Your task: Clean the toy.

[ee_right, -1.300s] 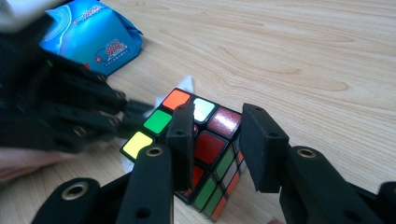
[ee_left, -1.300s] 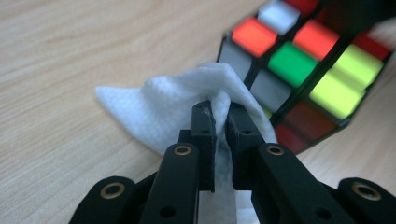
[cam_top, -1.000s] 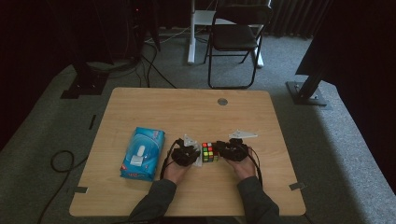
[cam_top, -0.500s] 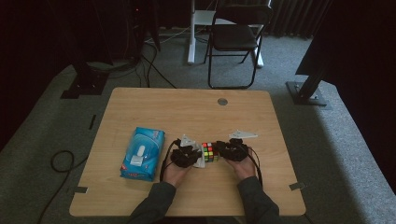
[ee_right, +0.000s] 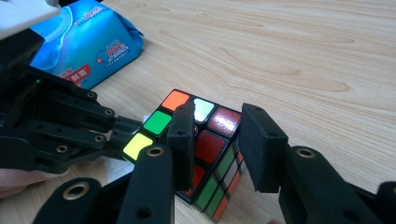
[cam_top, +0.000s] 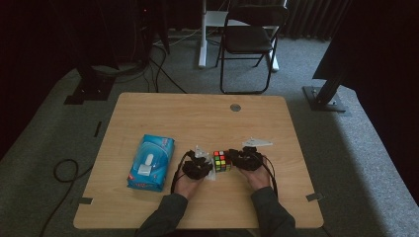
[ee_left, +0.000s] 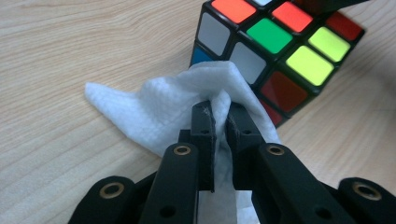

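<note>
The cube [cam_top: 222,161] stands on the table [cam_top: 197,118], nearer the front edge than the back and about midway between the left and right edges. The right gripper [cam_top: 236,160] clamps it — in the right gripper view its two black jaws press on opposite sides of the cube [ee_right: 205,140], which rests on the wood. The left gripper [cam_top: 210,168] is clenched on a white wipe [ee_left: 187,100]; in the left gripper view the jaws pinch a fold of it, and the bunched cloth lies against the cube's [ee_left: 280,51] lower side by a white tile. A blue pack [cam_top: 149,162] of wipes lies flat toward the left edge — well apart from the cube. Both hands rest on the table behind the grippers.
</note>
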A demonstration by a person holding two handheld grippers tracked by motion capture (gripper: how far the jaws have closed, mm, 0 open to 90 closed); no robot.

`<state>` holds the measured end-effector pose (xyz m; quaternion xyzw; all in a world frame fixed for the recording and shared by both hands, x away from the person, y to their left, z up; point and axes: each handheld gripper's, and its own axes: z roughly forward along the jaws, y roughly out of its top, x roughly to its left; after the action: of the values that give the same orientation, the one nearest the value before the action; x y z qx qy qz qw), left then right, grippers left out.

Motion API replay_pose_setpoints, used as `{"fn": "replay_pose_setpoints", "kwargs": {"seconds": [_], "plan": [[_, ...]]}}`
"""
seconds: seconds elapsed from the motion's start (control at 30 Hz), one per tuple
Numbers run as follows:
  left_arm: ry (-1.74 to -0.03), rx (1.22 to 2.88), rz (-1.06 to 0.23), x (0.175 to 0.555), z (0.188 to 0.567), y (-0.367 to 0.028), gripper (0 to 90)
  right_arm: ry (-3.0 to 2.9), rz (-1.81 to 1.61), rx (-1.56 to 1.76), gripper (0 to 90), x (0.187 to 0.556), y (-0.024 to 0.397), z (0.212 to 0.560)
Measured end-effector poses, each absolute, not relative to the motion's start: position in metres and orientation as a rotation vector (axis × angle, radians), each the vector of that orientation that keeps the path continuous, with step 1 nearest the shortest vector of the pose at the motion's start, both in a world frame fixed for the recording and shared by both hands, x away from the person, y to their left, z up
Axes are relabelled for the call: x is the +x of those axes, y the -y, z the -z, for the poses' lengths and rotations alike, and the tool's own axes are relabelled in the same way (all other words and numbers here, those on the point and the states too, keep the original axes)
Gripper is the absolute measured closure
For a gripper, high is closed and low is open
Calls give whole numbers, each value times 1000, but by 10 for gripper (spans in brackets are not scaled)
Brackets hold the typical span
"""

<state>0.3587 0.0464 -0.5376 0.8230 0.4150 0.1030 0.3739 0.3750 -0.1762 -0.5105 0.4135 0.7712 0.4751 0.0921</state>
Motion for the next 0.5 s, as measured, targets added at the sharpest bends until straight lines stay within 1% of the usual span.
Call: {"fn": "replay_pose_setpoints", "kwargs": {"seconds": [0.23, 0.3, 0.37, 0.5], "plan": [[-1078, 2099, -298, 358, 535, -49, 826, -2306, -1396, 1221, 656, 376, 176, 509], [-1096, 2073, -315, 359, 531, -54, 824, -2303, -1348, 1195, 610, 374, 174, 507], [-1112, 2064, -326, 361, 528, -62, 823, -2293, -1284, 1171, 526, 371, 170, 504], [-1165, 2014, -349, 366, 523, -79, 822, -2280, -1251, 1167, 404, 366, 161, 501]]}}
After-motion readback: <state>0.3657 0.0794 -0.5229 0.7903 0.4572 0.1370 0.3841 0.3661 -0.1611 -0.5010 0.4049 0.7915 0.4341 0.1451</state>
